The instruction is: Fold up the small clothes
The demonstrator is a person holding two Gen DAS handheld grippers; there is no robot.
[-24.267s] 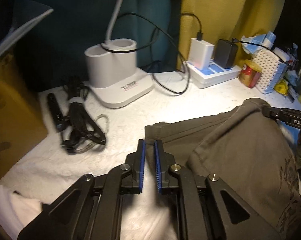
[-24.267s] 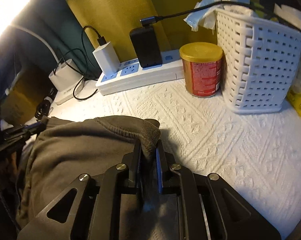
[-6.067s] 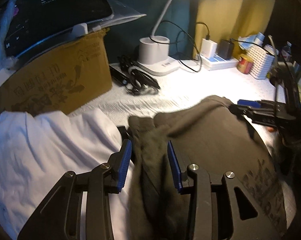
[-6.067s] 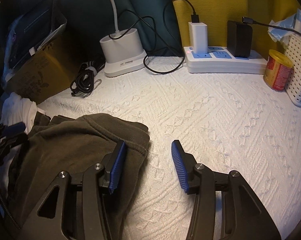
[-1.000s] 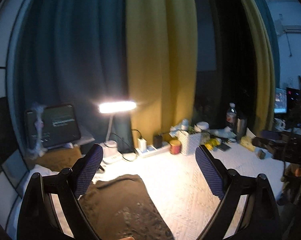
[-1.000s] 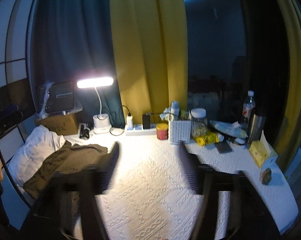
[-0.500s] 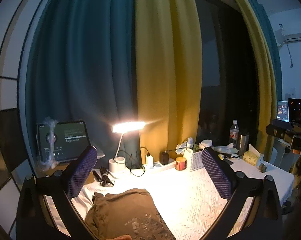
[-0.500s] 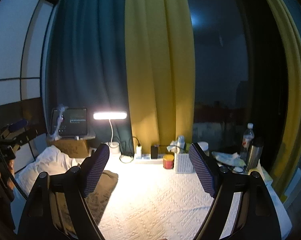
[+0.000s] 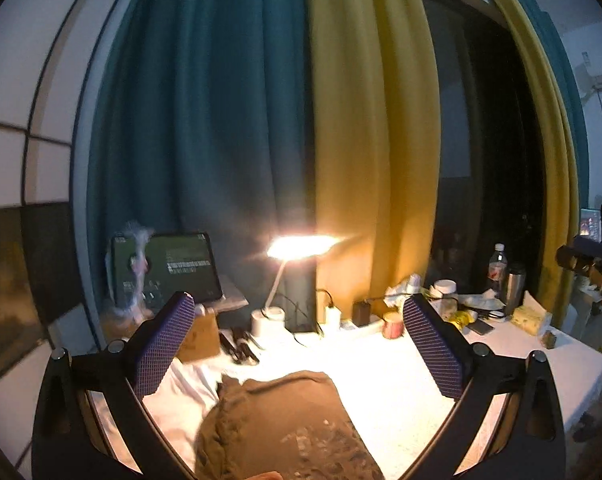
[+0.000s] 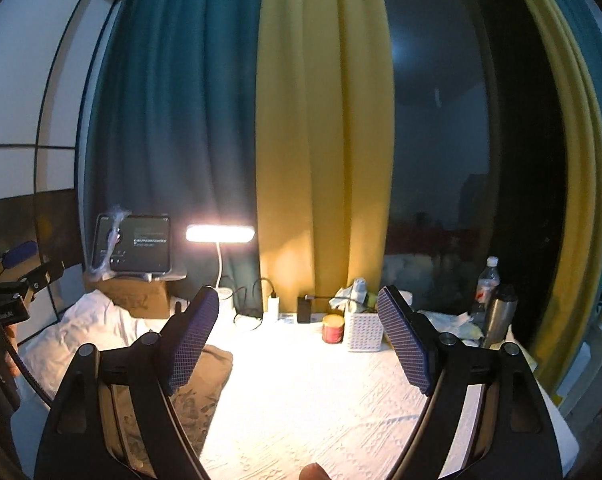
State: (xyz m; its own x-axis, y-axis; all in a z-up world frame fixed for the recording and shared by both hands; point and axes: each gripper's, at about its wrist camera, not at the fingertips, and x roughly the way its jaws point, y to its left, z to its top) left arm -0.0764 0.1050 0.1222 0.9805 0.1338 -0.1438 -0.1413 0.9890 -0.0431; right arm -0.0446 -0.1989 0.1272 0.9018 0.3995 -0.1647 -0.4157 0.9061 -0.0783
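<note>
An olive-brown garment with a pale print lies folded on the white textured tablecloth, low in the left wrist view. In the right wrist view the same garment shows behind the left finger. My left gripper is held well back above the table, jaws wide open, nothing between them. My right gripper is also wide open and empty, raised over the table. The right gripper's body shows at the far right edge of the left wrist view.
White cloth is heaped at the table's left by a cardboard box with a tablet on it. A lit desk lamp, power strip, red can, white basket, bottles and clutter line the back. Curtains hang behind.
Both grippers have drawn back and risen from the table, so the views now take in the curtains. The left jaws have spread a little wider. The garment stays flat.
</note>
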